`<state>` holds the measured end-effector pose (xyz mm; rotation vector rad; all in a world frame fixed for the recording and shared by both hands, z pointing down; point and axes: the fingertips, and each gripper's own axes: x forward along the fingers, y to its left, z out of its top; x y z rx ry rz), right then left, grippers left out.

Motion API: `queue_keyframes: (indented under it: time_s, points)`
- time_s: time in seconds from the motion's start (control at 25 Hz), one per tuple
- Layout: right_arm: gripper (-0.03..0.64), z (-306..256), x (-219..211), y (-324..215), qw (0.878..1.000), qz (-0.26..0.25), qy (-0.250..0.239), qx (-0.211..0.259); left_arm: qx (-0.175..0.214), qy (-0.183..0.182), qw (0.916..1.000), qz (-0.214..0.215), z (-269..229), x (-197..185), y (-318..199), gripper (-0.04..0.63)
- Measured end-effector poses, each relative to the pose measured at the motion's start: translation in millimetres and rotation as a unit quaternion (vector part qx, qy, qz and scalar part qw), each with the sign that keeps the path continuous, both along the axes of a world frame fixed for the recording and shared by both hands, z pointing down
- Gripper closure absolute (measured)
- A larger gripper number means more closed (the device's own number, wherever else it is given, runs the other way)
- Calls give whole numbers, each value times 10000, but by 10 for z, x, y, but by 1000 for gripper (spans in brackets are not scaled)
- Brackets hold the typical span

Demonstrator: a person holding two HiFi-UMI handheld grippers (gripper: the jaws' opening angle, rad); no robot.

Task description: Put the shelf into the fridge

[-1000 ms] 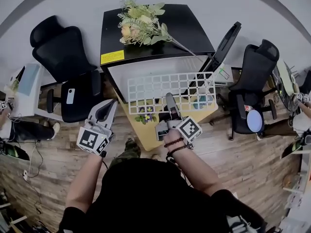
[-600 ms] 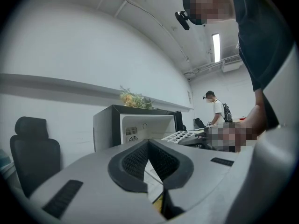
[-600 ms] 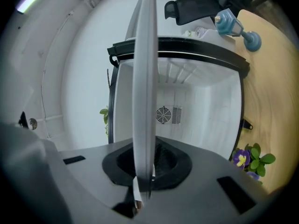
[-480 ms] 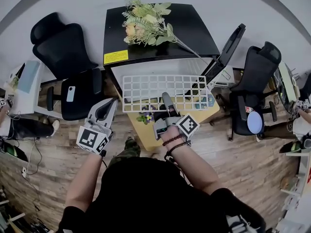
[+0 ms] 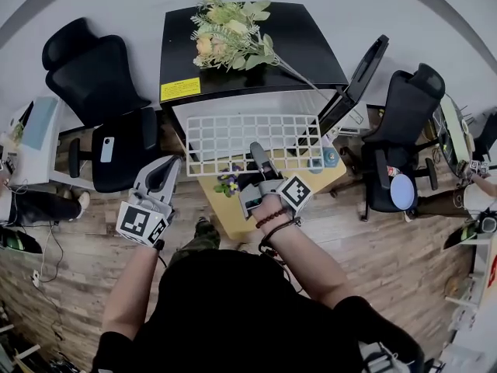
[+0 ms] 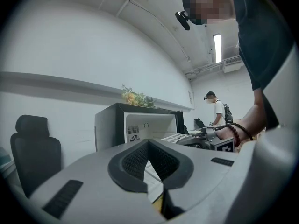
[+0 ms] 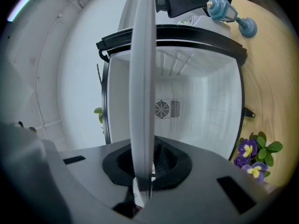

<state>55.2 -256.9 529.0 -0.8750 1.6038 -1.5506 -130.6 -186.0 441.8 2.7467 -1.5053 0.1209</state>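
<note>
Right gripper [image 7: 144, 160] is clamped on the near edge of the shelf [image 5: 252, 140], a flat rectangular white wire grid with square cells. In the right gripper view it shows edge-on as a thin white band running straight at the fridge [image 5: 233, 61]. The shelf is held roughly level above the desk [image 5: 233, 224], far edge at the fridge's open mouth. Can't tell if it's past the lip.

Fridge is a glossy black box with a smooth white liner. The back wall has a round fan grille [image 7: 162, 109] with a slotted vent beside it. Door [image 5: 359, 76] stands open to the right.

Left gripper [image 5: 169, 167] hangs left of the desk, ribbed dark pads pressed together at the tips, nothing in them.

A bouquet [image 5: 229, 36] lies on the fridge top. Small purple flowers [image 5: 227, 183] sit on the light wood desk beside the right gripper.
</note>
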Motion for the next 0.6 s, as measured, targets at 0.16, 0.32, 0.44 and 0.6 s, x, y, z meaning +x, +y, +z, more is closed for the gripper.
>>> queue_keyframes:
  time_s: [0.16, 0.32, 0.44, 0.6]
  points:
    - [577, 28, -13, 5, 9999, -129, -50, -58, -3, 12, 10000, 2, 10, -8, 10, 577]
    - [577, -10, -17, -6, 9997, -227, -22, 58, -30, 22, 10000, 31, 36, 10, 24, 577]
    - [577, -18, -31, -43, 9993, -353, -22, 141, -40, 22, 10000, 41, 45, 3, 34, 577]
    - [578, -12, -26, -118, 9981, -593, -41, 164, -69, 32, 9999, 74, 70, 24, 52, 577]
